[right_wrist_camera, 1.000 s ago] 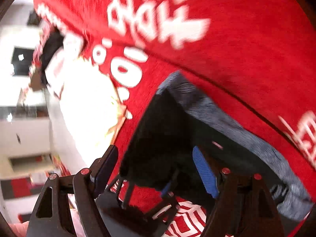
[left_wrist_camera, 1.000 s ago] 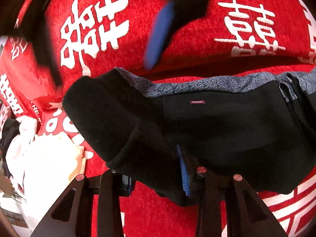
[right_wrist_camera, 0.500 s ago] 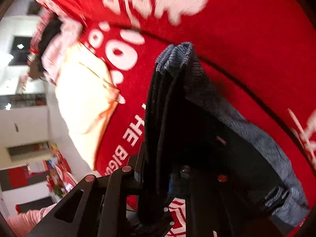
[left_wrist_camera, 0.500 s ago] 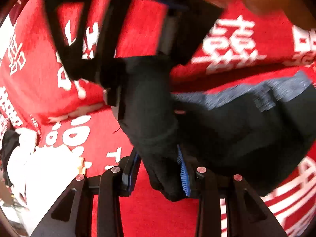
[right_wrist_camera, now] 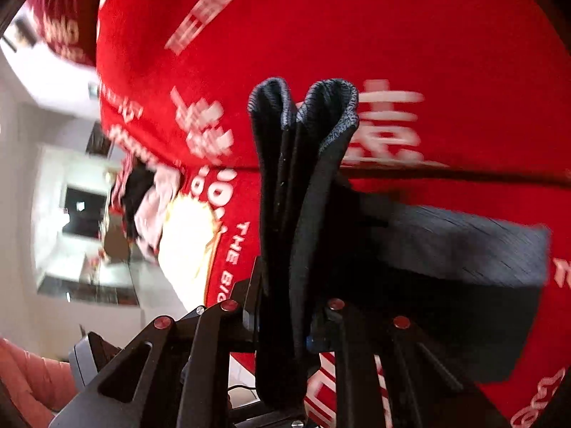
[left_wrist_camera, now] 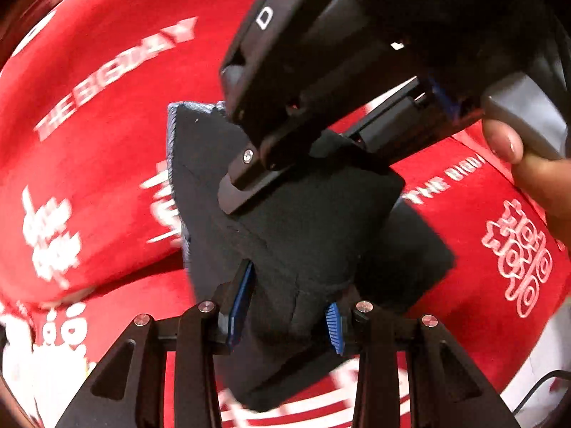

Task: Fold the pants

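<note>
A pair of black fabric pants (left_wrist_camera: 303,235) with a grey-blue knitted waistband hangs bunched between two hand-held grippers above a red cloth (left_wrist_camera: 100,114) printed with white lettering and Chinese characters; in the left wrist view, the left gripper (left_wrist_camera: 285,317) has its blue ribbed pads clamped on a thick fold of the dark fabric, the jaws only slightly apart, with the garment filling the gap between them; just above, in the same view, the right gripper (left_wrist_camera: 285,164), a black two-fingered tool, pinches the upper part of the same bundle, and a person's hand (left_wrist_camera: 528,171) grips its grey handle at the right edge; in the right wrist view, the right gripper (right_wrist_camera: 285,321) is closed tightly on several stacked layers of the pants (right_wrist_camera: 296,214), whose folded waistband edges stand upright in two rounded loops beyond the fingertips, while a further panel of the dark fabric trails away to the right over the red cloth (right_wrist_camera: 357,35); a pale cream garment (right_wrist_camera: 189,239) lies on the cloth to the left, near its edge, well apart from the pants; a white-walled room shows blurred beyond it.
</note>
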`<state>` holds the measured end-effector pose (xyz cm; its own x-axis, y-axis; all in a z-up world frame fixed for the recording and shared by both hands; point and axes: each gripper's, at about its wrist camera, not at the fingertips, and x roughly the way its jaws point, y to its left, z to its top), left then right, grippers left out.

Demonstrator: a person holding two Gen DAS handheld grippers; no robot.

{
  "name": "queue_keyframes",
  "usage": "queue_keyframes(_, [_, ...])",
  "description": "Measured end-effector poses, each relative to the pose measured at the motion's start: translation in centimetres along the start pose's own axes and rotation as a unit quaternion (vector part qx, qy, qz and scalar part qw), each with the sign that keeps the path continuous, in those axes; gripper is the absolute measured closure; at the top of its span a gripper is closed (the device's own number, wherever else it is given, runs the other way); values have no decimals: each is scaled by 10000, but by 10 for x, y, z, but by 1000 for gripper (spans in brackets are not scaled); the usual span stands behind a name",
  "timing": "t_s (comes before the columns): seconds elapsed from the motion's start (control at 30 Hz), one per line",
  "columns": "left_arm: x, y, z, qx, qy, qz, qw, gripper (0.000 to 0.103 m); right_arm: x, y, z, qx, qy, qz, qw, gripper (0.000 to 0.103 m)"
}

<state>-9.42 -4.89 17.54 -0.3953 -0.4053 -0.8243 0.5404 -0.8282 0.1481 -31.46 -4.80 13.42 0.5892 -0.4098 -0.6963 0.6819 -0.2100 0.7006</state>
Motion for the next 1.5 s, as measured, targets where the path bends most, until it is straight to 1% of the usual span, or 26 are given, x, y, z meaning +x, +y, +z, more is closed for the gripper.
queue_keyframes(0.1, [19,-45,4,334,147,-134,9992,65,-19,-48,-15,336,-92,-95,9993,85])
queue_keyframes(0.13, [30,-59,3,432,269,-181,9985,65,-25,-65,-20,443,-91,-131,9989,85])
queue_keyframes(0.23, [62,-87,-6,643,603,-210,9959,65,-19,-111,-34,810,-25,-258,9964,85])
queue_keyframes(0.3, [81,-94,-14,711,817,-164,9940,65,-5,-136,-45,1037,63,-361,9939,85])
queue_keyframes(0.33, [87,-100,-19,788,891,-81,9929,62,1,-150,-51,1149,120,-402,9925,85])
queue_keyframes(0.4, [91,-105,-26,922,940,22,9913,57,7,-156,-62,1238,100,-357,9916,84])
queue_keyframes(0.43, [89,-105,-28,965,926,17,9910,48,7,-159,-65,1286,48,-289,9913,84])
queue_keyframes(0.47, [86,-103,-29,951,940,-120,9909,38,2,-163,-68,1319,-4,-244,9910,84])
queue_keyframes(0.5, [83,-98,-30,868,976,-284,9910,24,1,-163,-68,1312,-17,-257,9910,84])
queue_keyframes(0.53, [77,-90,-30,700,1008,-392,9917,24,1,-160,-68,1269,-14,-324,9914,84])
queue_keyframes(0.6, [67,-76,-31,512,1111,-474,9914,24,-3,-155,-68,1126,27,-532,9922,84])
queue_keyframes(0.7, [55,-40,-32,147,1214,-296,9921,24,-8,-141,-67,789,73,-1018,9916,84])
queue_keyframes(0.8, [56,4,-35,-454,1475,-86,9880,24,-16,-135,-71,724,30,-1656,9835,82])
queue_keyframes(0.83, [62,21,-40,-701,1624,1,9842,24,-20,-136,-72,769,20,-1840,9799,78])
queue_keyframes(0.87, [68,34,-45,-909,1764,96,9801,24,-25,-136,-75,848,2,-1959,9770,78])
queue_keyframes(0.9, [76,50,-50,-1184,1962,222,9731,24,-31,-138,-78,945,-35,-2024,9747,78])
queue_keyframes(0.93, [77,54,-55,-1386,2074,248,9681,24,-37,-137,-81,1041,-72,-2076,9726,78])
queue_keyframes(0.97, [83,63,-60,-1604,2172,207,9626,24,-42,-136,-84,1141,-103,-2112,9707,78])
queue_keyframes(1.0, [88,72,-65,-1876,2261,70,9558,24,-46,-133,-87,1184,-149,-2120,9700,78])
queue_keyframes(1.03, [91,77,-68,-2024,2308,-14,9517,20,-50,-130,-90,1192,-218,-2107,9700,78])
queue_keyframes(1.1, [95,81,-74,-2170,2364,63,9471,8,-54,-116,-93,1076,-347,-2089,9714,78])
queue_keyframes(1.23, [100,82,-85,-2300,2399,15,9432,8,-46,-86,-92,666,-423,-2140,9736,78])
queue_keyframes(1.3, [104,85,-86,-2272,2390,-5,9441,8,-31,-69,-86,364,-353,-2184,9745,78])
queue_keyframes(1.33, [104,84,-87,-2256,2373,6,9449,8,-25,-65,-84,285,-293,-2205,9745,75])
queue_keyframes(1.43, [107,83,-86,-2224,2365,-18,9458,8,-4,-66,-85,175,-4,-2388,9709,72])
queue_keyframes(1.5, [107,85,-84,-2245,2376,-63,9451,8,3,-71,-89,238,43,-2502,9679,72])
